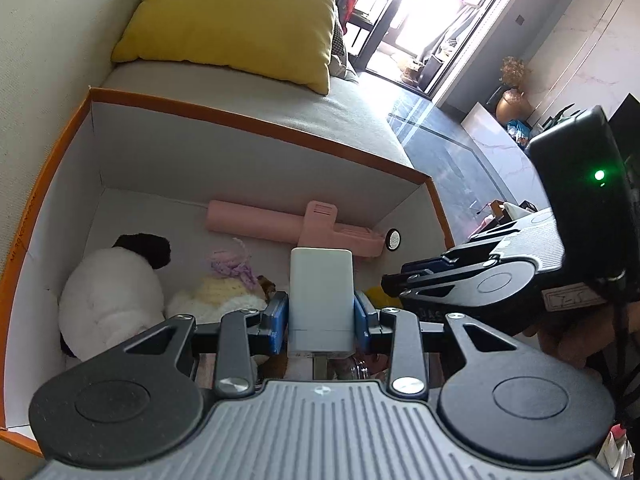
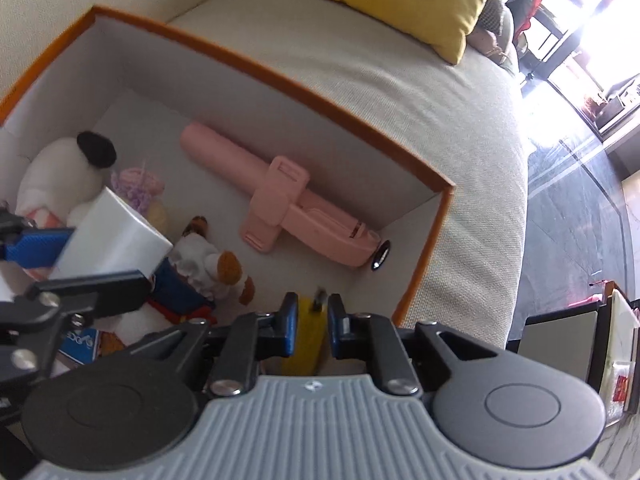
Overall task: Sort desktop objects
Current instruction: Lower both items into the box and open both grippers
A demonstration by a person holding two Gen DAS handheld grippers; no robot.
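A white rectangular block point(image 1: 321, 280) sits upright between the blue pads of my left gripper point(image 1: 320, 308), which is shut on it low over the orange-rimmed box point(image 1: 256, 120). The right wrist view shows the same block point(image 2: 116, 236) at the left. My right gripper point(image 2: 313, 320) is shut on a narrow yellow object point(image 2: 308, 344) with a small grey tip, just inside the near right corner of the box point(image 2: 280, 80). From the left wrist, the right gripper point(image 1: 390, 280) comes in from the right, with the yellow object point(image 1: 374, 292) at its tips.
In the box lie a pink handheld stick point(image 2: 280, 204), a white plush with a black ear point(image 1: 112, 292), a knitted purple-and-yellow doll point(image 1: 228, 280) and a small brown-and-white plush point(image 2: 212, 264). The box stands on a pale sofa point(image 2: 460, 140) with a yellow cushion point(image 1: 240, 16). Dark floor point(image 1: 460, 152) lies right.
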